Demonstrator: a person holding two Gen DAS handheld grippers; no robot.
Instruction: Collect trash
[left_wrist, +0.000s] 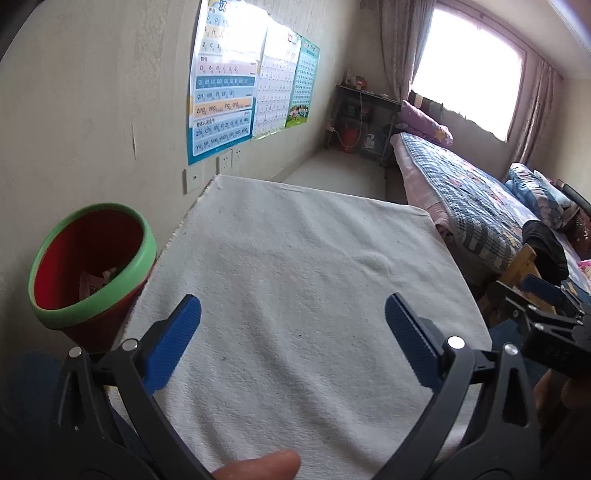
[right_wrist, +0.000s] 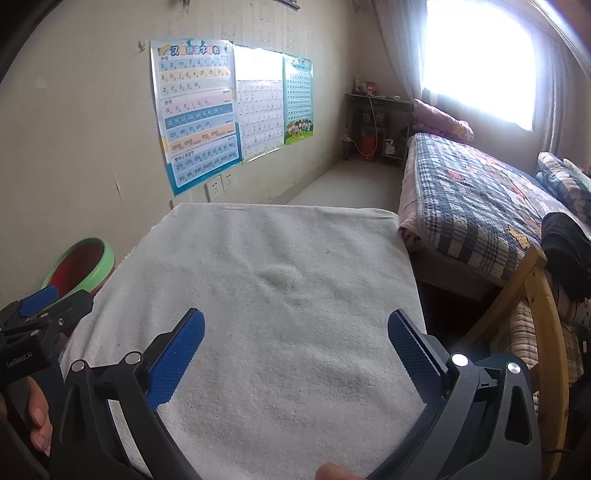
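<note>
A red bin with a green rim (left_wrist: 92, 266) stands left of the table against the wall; pale scraps of trash (left_wrist: 98, 280) lie inside it. It also shows in the right wrist view (right_wrist: 83, 264). My left gripper (left_wrist: 293, 314) is open and empty over the white cloth-covered table (left_wrist: 295, 240). My right gripper (right_wrist: 295, 328) is open and empty over the same table (right_wrist: 277, 266). No trash shows on the cloth. The right gripper shows at the right edge of the left wrist view (left_wrist: 546, 310); the left gripper shows at the left edge of the right wrist view (right_wrist: 40, 314).
A wall with posters (right_wrist: 199, 114) and sockets (right_wrist: 219, 184) runs along the left. A bed with a plaid quilt (right_wrist: 472, 199) lies to the right. A wooden chair frame (right_wrist: 546, 314) stands beside the table's right edge. A dark shelf (right_wrist: 376, 122) stands at the far wall.
</note>
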